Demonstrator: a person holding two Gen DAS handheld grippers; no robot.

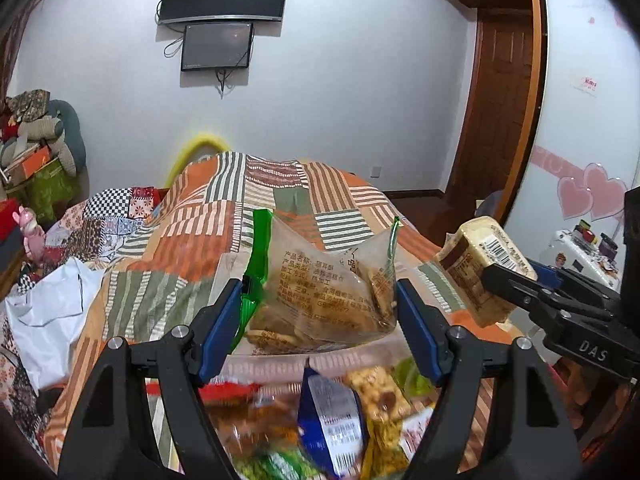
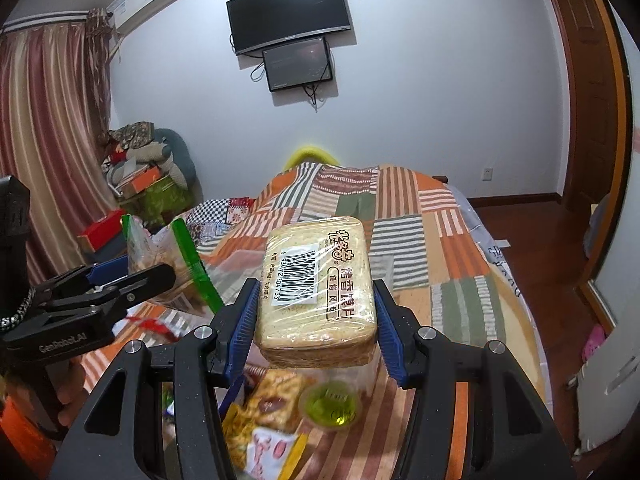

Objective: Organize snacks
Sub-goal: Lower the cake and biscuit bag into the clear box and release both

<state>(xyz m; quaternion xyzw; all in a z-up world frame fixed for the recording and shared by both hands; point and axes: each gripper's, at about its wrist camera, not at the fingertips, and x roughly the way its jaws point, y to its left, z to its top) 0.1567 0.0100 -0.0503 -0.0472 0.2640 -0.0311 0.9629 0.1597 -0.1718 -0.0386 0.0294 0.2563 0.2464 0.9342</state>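
Observation:
My left gripper is shut on a clear zip bag of biscuits with a green seal strip, held above a clear plastic bin of snacks. My right gripper is shut on a wrapped pack of toasted bread slices with a barcode, held above the same bin. The bread pack also shows in the left wrist view, to the right of the bag. The biscuit bag shows in the right wrist view, to the left.
The bin holds several packets: a blue packet, yellow snack bars, a green jelly cup. It rests on a bed with a striped patchwork quilt. A white bag lies at left. Boxes and cushions pile by the curtain.

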